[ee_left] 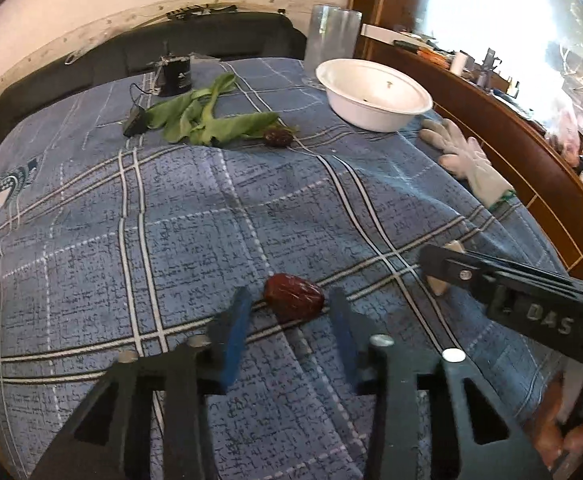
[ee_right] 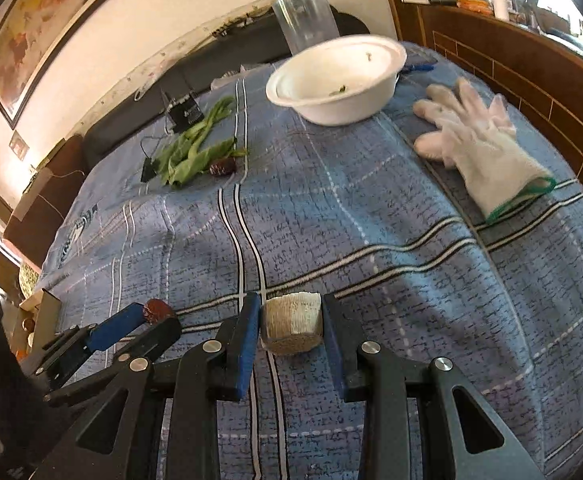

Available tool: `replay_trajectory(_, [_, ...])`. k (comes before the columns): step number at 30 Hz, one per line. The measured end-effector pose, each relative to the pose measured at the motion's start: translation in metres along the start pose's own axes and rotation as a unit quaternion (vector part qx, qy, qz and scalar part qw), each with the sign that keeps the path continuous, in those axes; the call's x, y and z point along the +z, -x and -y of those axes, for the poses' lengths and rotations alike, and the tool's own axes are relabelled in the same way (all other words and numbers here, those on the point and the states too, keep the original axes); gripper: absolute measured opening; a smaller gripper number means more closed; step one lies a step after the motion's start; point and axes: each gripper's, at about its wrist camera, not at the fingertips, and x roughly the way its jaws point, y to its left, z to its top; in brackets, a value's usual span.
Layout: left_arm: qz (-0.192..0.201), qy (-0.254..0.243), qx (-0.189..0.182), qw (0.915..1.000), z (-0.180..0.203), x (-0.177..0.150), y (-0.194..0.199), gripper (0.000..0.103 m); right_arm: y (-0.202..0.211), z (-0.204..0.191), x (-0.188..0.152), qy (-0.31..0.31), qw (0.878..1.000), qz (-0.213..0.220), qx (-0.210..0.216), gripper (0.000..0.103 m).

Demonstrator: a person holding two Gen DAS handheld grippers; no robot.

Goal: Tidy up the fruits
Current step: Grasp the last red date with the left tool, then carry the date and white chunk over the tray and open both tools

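A red date [ee_left: 294,298] lies on the blue checked cloth between the open fingers of my left gripper [ee_left: 289,304]; the pads stand either side, apart from it. It also shows in the right wrist view [ee_right: 158,309] at the left gripper's tip. My right gripper [ee_right: 290,322] is shut on a pale cut banana piece [ee_right: 291,326] low over the cloth. A second date [ee_left: 277,137] lies far off beside green leaves [ee_left: 207,118]. A white bowl [ee_left: 373,94] stands at the back right, also in the right wrist view [ee_right: 337,80].
A white glove [ee_right: 475,142] lies at the right by the wooden edge [ee_right: 531,80]. A clear glass [ee_left: 332,40] stands behind the bowl. A small black device with a cable [ee_left: 175,74] sits at the back left.
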Motion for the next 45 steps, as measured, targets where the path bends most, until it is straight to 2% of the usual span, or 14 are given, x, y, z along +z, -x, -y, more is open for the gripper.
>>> replay_trajectory(5, [0.005,0.016,-0.021,0.9996,-0.007,-0.003,0.004,0.03,0.0,-0.005,-0.001,0.014,1.0,0.009,-0.013,0.033])
replay_trajectory(9, [0.006,0.028,-0.029,0.9992,-0.011,-0.003,0.004,0.03,0.001,-0.007,-0.002,0.014,1.0,0.013,-0.005,0.033])
replay_trajectory(17, [0.015,0.041,-0.004,0.999,-0.012,-0.005,0.017,0.03,0.003,-0.015,-0.004,0.026,0.999,0.021,0.003,0.033])
replay_trajectory(21, [0.05,0.062,-0.012,0.9967,-0.017,-0.009,0.06,0.03,0.01,-0.024,-0.006,0.044,0.998,0.036,0.006,0.033])
replay_trajectory(24, [0.077,0.086,-0.013,0.9933,-0.033,-0.026,0.105,0.03,0.015,-0.034,-0.011,0.065,0.997,0.047,0.003,0.033])
replay_trajectory(27, [0.092,0.115,0.008,0.989,-0.061,-0.057,0.15,0.031,0.015,-0.045,-0.017,0.082,0.996,0.045,0.003,0.033])
replay_trajectory(30, [0.101,0.149,0.062,0.9817,-0.098,-0.095,0.189,0.031,0.013,-0.055,-0.025,0.092,0.995,0.035,0.011,0.033])
replay_trajectory(34, [0.095,0.211,0.134,0.9635,-0.154,-0.147,0.231,0.031,0.016,-0.086,-0.039,0.126,0.992,0.031,0.009,0.033])
replay_trajectory(37, [0.094,0.246,0.179,0.948,-0.184,-0.175,0.25,0.031,0.032,-0.122,-0.059,0.15,0.987,0.024,0.051,0.033])
replay_trajectory(41, [0.086,0.283,0.189,0.9364,-0.211,-0.201,0.259,0.031,0.048,-0.173,-0.087,0.187,0.976,0.005,0.114,0.034])
replay_trajectory(45, [0.08,0.283,0.203,0.934,-0.213,-0.215,0.26,0.031,0.061,-0.235,-0.122,0.244,0.955,-0.015,0.168,0.034])
